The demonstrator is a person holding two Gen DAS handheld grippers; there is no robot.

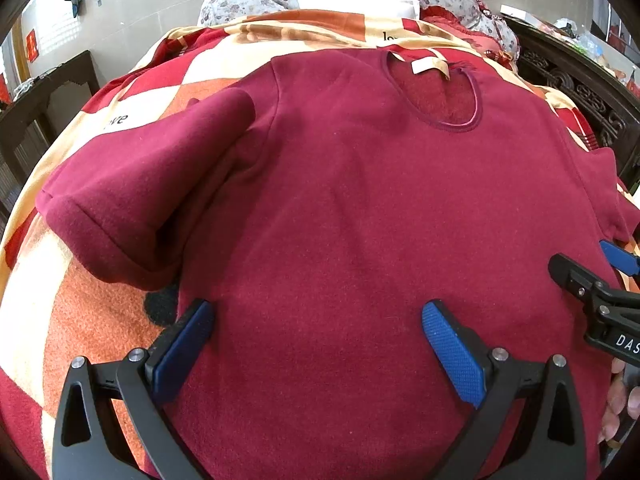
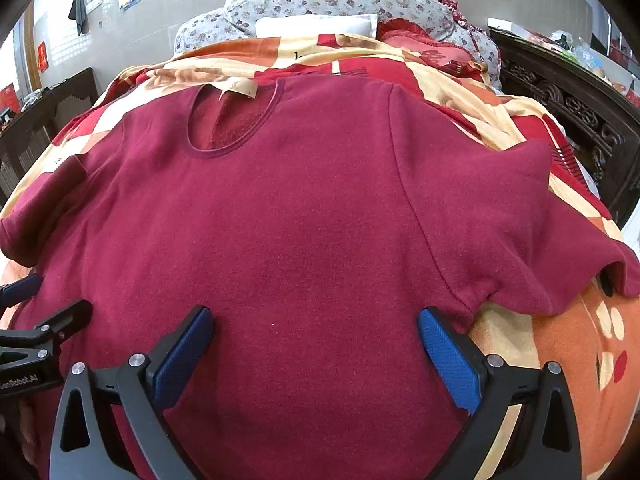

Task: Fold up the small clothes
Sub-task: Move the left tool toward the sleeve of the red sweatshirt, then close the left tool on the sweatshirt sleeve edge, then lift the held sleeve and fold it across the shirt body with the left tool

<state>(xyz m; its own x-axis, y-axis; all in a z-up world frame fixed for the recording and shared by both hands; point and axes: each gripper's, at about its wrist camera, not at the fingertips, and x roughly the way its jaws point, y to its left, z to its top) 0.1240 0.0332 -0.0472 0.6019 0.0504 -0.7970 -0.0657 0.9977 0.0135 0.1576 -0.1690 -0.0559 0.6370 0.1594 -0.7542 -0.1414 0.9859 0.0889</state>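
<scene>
A dark red short-sleeved shirt (image 1: 340,200) lies flat, front up, on a patterned blanket, its round neckline (image 1: 436,92) at the far end. My left gripper (image 1: 318,320) hovers open over the shirt's lower left part, with nothing between the blue pads. The left sleeve (image 1: 132,208) spreads out to its left. My right gripper (image 2: 316,324) is open above the lower right part of the same shirt (image 2: 300,208), the right sleeve (image 2: 540,240) beyond it. Each gripper shows at the other view's edge: the right gripper (image 1: 592,280), the left gripper (image 2: 36,320).
The shirt rests on a red, orange and cream blanket (image 1: 100,320) covering a bed. Floral pillows (image 2: 320,0) and a white pillow (image 2: 316,24) lie at the head. Dark carved wooden furniture (image 2: 580,120) stands at right, a dark cabinet (image 1: 48,92) at left. A person's fingers (image 1: 620,404) show at right.
</scene>
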